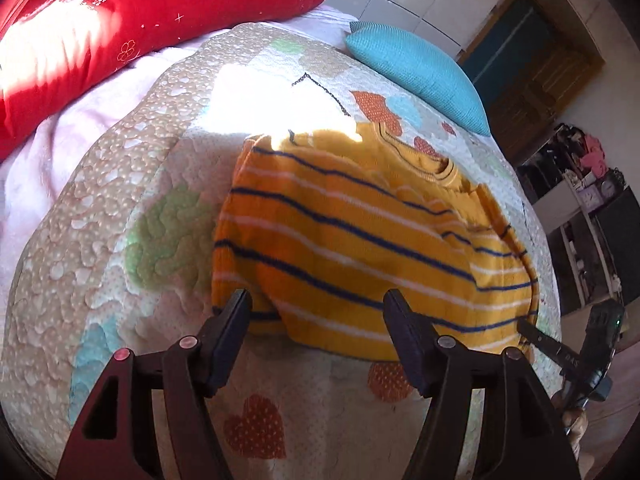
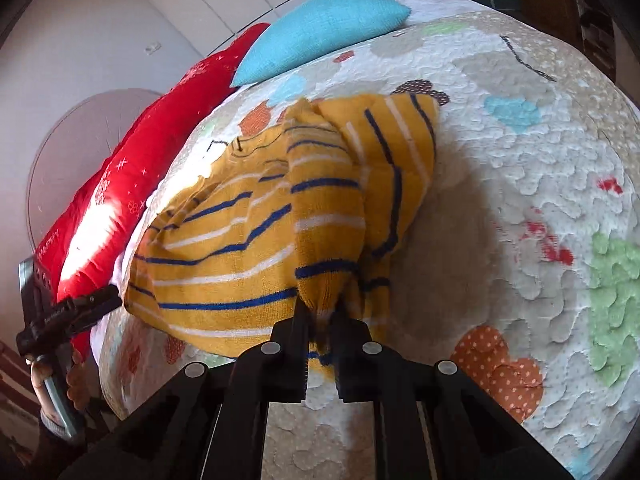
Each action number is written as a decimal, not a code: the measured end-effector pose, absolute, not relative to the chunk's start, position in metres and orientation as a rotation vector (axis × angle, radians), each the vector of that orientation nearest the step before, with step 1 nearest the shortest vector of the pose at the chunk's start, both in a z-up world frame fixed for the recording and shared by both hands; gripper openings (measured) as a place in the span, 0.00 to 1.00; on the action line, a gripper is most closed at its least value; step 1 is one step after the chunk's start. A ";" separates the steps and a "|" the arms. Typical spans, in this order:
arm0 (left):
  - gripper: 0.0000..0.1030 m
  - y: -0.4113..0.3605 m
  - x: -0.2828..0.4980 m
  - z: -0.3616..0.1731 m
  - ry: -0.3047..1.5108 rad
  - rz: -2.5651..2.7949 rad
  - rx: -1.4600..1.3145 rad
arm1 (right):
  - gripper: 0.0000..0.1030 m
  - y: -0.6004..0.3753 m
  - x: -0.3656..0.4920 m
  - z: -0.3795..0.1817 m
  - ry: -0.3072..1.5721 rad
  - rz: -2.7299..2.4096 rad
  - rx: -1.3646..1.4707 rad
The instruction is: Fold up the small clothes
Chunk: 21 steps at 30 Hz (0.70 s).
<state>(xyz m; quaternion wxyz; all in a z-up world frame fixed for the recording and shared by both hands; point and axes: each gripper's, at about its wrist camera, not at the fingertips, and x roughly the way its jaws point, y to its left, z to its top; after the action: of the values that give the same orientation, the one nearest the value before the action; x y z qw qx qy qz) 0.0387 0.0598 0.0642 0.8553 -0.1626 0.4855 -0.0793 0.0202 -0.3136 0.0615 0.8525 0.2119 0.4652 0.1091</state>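
Nearest the lens in the left wrist view, the left gripper [image 1: 318,304] fills the lower frame, its fingers spread wide apart over the near hem of the yellow striped sweater [image 1: 360,236], gripping nothing. The sweater lies mid-frame on the quilted heart-patterned bedspread [image 1: 120,240]. A red pillow [image 1: 120,28] sits upper left, a turquoise cushion [image 1: 420,68] upper right, a cluttered shelf unit [image 1: 580,208] at the right edge; its contents are too small to name. In the right wrist view, the right gripper [image 2: 320,316] at lower centre has its fingers pinched together on a bunched sleeve of the sweater, lifting it. No writing is readable.
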 end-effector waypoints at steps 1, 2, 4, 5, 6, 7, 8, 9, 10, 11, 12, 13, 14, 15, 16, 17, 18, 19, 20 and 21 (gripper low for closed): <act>0.65 0.058 0.032 0.066 1.017 -0.158 -0.324 | 0.07 -0.323 0.021 0.060 0.977 0.166 0.438; 0.65 0.057 0.024 0.069 1.007 -0.157 -0.309 | 0.07 -0.333 0.021 0.059 0.977 0.088 0.416; 0.65 0.056 0.011 0.076 0.985 -0.152 -0.283 | 0.10 -0.355 0.019 0.054 0.993 0.045 0.461; 0.65 0.056 0.005 0.079 0.971 -0.148 -0.271 | 0.12 -0.359 0.017 0.054 1.001 0.033 0.469; 0.65 0.056 -0.002 0.082 0.957 -0.145 -0.258 | 0.14 -0.359 0.014 0.059 0.994 0.023 0.449; 0.65 0.057 -0.008 0.084 0.946 -0.138 -0.243 | 0.16 -0.356 0.011 0.068 0.977 -0.013 0.399; 0.65 0.057 -0.013 0.086 0.939 -0.128 -0.229 | 0.17 -0.352 0.008 0.079 0.945 -0.046 0.350; 0.65 0.057 -0.017 0.086 0.936 -0.119 -0.219 | 0.19 -0.348 0.006 0.090 0.909 -0.054 0.335; 0.65 0.057 -0.021 0.085 0.937 -0.113 -0.215 | 0.20 -0.345 0.006 0.102 0.872 -0.031 0.348; 0.65 0.057 -0.024 0.084 0.940 -0.108 -0.217 | 0.20 -0.341 0.006 0.111 0.838 0.005 0.365; 0.65 0.057 -0.027 0.083 0.943 -0.105 -0.225 | 0.21 -0.335 0.009 0.119 0.818 0.038 0.366; 0.65 0.058 -0.030 0.081 0.945 -0.102 -0.235 | 0.22 -0.326 0.016 0.124 0.811 0.061 0.350; 0.65 0.057 -0.033 0.080 0.946 -0.098 -0.245 | 0.22 -0.315 0.026 0.126 0.815 0.080 0.327; 0.65 0.057 -0.036 0.079 0.947 -0.093 -0.254 | 0.23 -0.302 0.038 0.125 0.826 0.097 0.309; 0.65 0.056 -0.039 0.077 0.948 -0.088 -0.261 | 0.23 -0.294 0.050 0.120 0.841 0.117 0.301; 0.65 0.056 -0.042 0.076 0.947 -0.084 -0.267 | 0.23 -0.288 0.065 0.114 0.860 0.132 0.301; 0.65 0.055 -0.046 0.076 0.946 -0.076 -0.269 | 0.23 -0.283 0.080 0.107 0.882 0.138 0.303; 0.65 0.056 -0.049 0.075 0.945 -0.067 -0.268 | 0.23 -0.280 0.092 0.097 0.904 0.131 0.301; 0.65 0.056 -0.053 0.075 0.944 -0.059 -0.262 | 0.23 -0.279 0.104 0.088 0.925 0.109 0.292; 0.65 0.056 -0.056 0.076 0.942 -0.050 -0.254 | 0.28 -0.281 0.115 0.077 0.950 0.076 0.278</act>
<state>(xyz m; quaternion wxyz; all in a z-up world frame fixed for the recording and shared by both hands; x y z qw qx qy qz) -0.0555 0.0558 0.0755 0.8831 -0.1221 0.4525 -0.0242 0.1152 -0.2806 0.0773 0.8792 0.1333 0.4559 0.0366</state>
